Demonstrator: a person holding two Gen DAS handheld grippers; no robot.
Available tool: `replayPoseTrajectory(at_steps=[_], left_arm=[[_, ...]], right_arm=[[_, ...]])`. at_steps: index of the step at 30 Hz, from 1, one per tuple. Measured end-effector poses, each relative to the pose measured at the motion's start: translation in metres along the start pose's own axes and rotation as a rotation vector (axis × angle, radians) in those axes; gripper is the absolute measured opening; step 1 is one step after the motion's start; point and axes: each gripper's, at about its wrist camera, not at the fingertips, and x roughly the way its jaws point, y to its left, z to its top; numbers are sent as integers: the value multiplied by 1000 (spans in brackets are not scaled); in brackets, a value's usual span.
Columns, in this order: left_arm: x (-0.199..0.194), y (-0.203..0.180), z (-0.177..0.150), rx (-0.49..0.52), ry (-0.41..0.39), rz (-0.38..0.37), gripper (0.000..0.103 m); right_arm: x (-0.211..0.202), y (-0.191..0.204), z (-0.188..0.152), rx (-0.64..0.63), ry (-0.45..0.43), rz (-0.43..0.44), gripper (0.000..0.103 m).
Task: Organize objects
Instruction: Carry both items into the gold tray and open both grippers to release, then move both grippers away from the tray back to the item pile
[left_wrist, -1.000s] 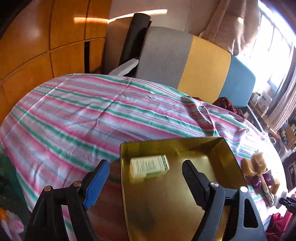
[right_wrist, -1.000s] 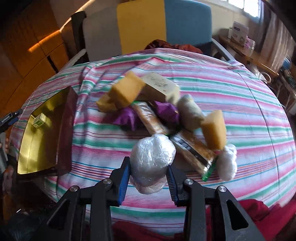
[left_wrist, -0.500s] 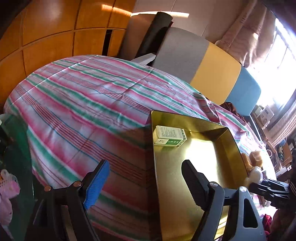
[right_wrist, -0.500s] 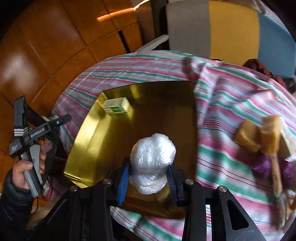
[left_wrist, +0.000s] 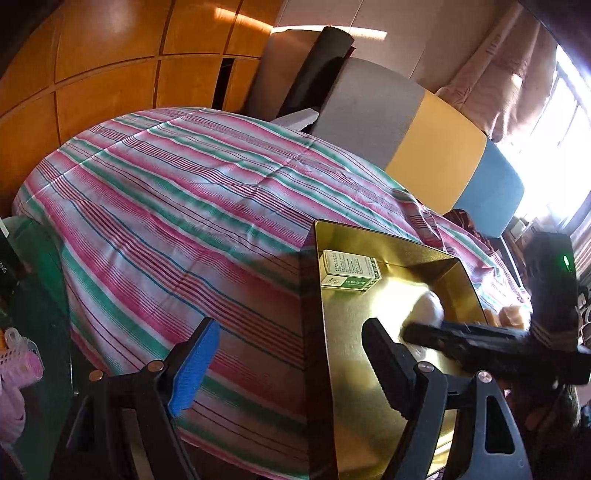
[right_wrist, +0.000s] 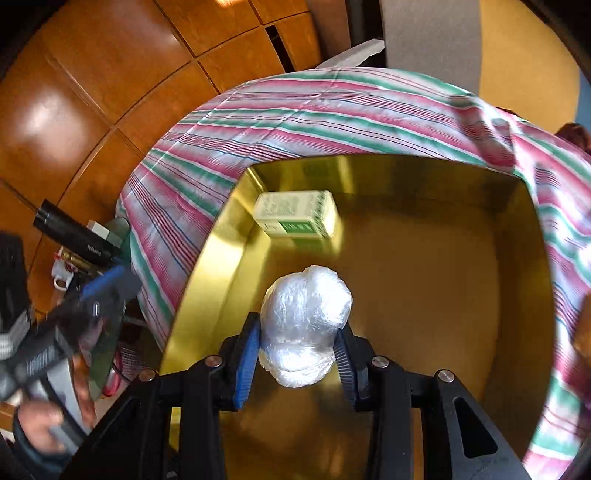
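A gold metal tray (left_wrist: 369, 387) (right_wrist: 424, 277) sits on the striped tablecloth. A small green-and-white box (left_wrist: 349, 271) (right_wrist: 297, 212) lies in its far left corner. My right gripper (right_wrist: 297, 328) (left_wrist: 480, 339) is low over the tray floor with a white plastic-wrapped ball (right_wrist: 304, 321) (left_wrist: 428, 310) between its pads. Its jaws are opening, and the pads still touch the ball's sides. My left gripper (left_wrist: 291, 332) stands open above the tray's left wall, holding nothing. In the right wrist view the left gripper (right_wrist: 92, 295) shows blurred at the left.
The striped tablecloth (left_wrist: 166, 206) covers a round table. A grey, yellow and blue chair back (left_wrist: 406, 122) stands behind it, with wooden wall panels (left_wrist: 92, 74) at the left. Yellow sponge blocks (left_wrist: 511, 317) lie beyond the tray's right wall. A hand (right_wrist: 37, 424) holds the left gripper.
My right gripper carried the wrapped ball from the pile of objects over to the gold tray and lowered it inside. The left gripper shifted a little beside the tray, still open.
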Motion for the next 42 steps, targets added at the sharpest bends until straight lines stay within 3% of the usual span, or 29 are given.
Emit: replayPoseTrajectory(at_steps=[3, 5, 7, 11, 17, 32, 42], left_arm=[[-3, 3, -1, -11, -6, 7, 80], [-3, 5, -1, -13, -7, 16, 80], [-4, 8, -1, -18, -9, 26, 80], [-3, 8, -2, -12, -8, 43, 80], [-6, -4, -5, 23, -18, 68, 80], [-24, -44, -10, 159, -86, 123, 81], [-24, -69, -16, 226, -75, 108, 81]], right_arm=[[14, 13, 16, -21, -3, 15, 42], [21, 19, 24, -28, -6, 41, 51], [23, 24, 28, -24, -23, 56, 73], [21, 24, 24, -14, -38, 57, 80], [2, 20, 11, -7, -99, -28, 103], [-36, 11, -18, -37, -231, -229, 103], [-78, 1, -37, -34, -347, -317, 103]])
